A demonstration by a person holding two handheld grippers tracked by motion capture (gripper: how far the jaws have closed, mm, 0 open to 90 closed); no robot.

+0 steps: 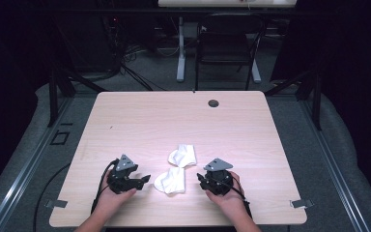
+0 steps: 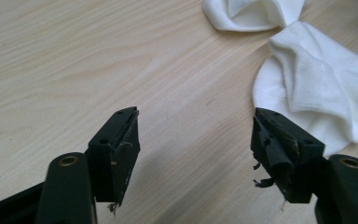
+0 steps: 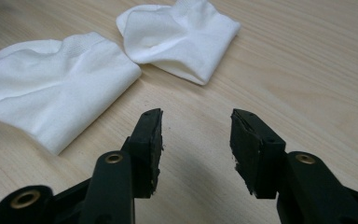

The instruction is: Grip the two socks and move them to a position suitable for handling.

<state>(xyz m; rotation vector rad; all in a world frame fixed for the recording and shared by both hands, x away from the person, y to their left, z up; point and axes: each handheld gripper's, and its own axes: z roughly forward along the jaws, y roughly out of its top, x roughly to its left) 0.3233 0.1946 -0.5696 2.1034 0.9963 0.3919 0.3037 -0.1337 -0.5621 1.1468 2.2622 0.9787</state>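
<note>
Two white ankle socks lie on the light wooden table [image 1: 140,121], touching each other. The near sock [image 1: 170,181] [image 2: 317,88] [image 3: 56,88] sits between my two grippers; the far sock [image 1: 182,155] [image 2: 251,11] [image 3: 179,37] lies just behind it. My left gripper [image 1: 145,180] [image 2: 196,144] rests low over the table to the left of the near sock, jaws wide apart with bare wood between them. To the right of the socks my right gripper [image 1: 200,180] [image 3: 196,140] is open too, nothing between its pads.
A round grommet hole [image 1: 213,103] sits near the table's far edge. Behind the table stand a black chair [image 1: 227,46] and a white desk leg [image 1: 180,48]. Cables trail on the grey floor at the left.
</note>
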